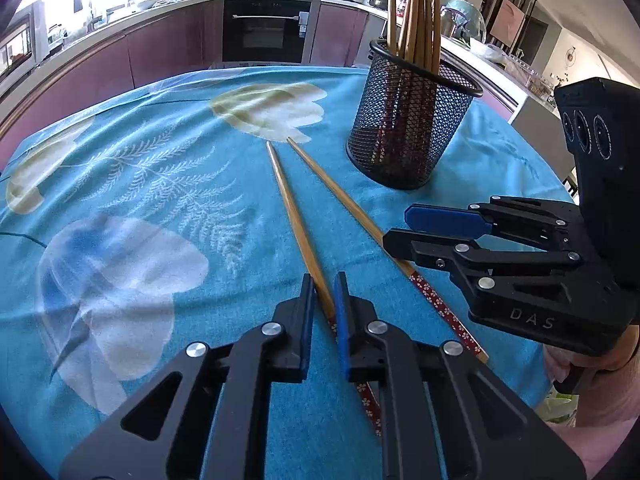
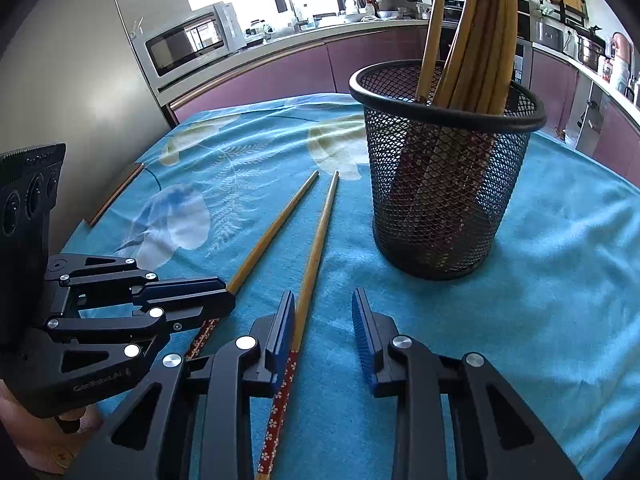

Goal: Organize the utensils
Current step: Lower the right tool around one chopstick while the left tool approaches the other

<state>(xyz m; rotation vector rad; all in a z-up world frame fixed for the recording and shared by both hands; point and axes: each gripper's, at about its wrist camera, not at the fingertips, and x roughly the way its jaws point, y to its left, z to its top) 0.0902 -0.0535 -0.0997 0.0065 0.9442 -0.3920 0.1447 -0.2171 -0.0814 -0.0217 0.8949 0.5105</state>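
Note:
Two wooden chopsticks with red flowered handles lie on the blue cloth. My left gripper straddles the left chopstick, its jaws narrowly apart around it, low at the cloth. It also shows in the right wrist view over that chopstick. My right gripper is open, its left finger beside the right chopstick. In the left wrist view it lies over that chopstick. A black mesh cup holds several chopsticks; it also shows in the right wrist view.
The table carries a blue leaf-print cloth. Purple kitchen cabinets and an oven stand behind it. A microwave sits on the counter at the left.

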